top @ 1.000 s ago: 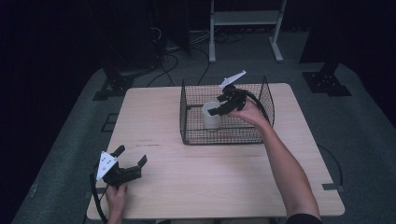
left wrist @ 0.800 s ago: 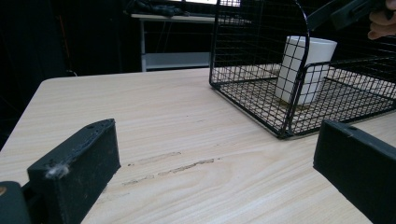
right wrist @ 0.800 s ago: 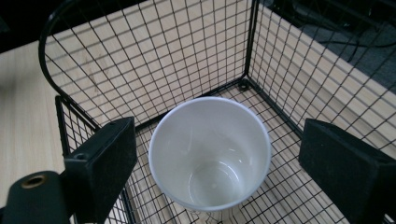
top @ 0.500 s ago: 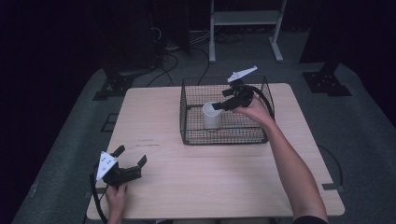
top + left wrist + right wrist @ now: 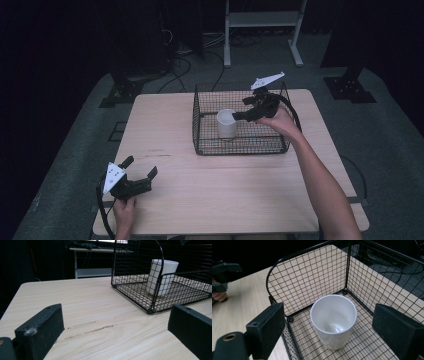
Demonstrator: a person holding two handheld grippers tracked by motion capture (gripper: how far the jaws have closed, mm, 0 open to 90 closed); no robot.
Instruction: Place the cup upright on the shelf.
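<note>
**One white cup sits in a wire basket**

One white cup (image 5: 226, 123) stands upright on the floor of a black wire basket (image 5: 200, 120). The basket rests on the far half of a light wooden table (image 5: 225, 185). The cup is near the left side of the basket, and it looks empty inside.

The right gripper (image 5: 239, 115) is held above the basket, just beside the cup. Its two jaws are wide apart and nothing is between them. In the right gripper view, the cup (image 5: 333, 321) sits below and between the jaws, and the basket's wire wall (image 5: 312, 280) stands behind it.

The left gripper (image 5: 140, 168) is low at the near left corner of the table, well apart from the basket. Its jaws are spread apart too, with bare table between them. In the left gripper view, the basket's wire side (image 5: 157, 282) crosses in front of the cup (image 5: 162, 275).

Behind the table, a white shelf frame (image 5: 262, 20) and some cables (image 5: 185, 50) lie on the dark floor.
</note>
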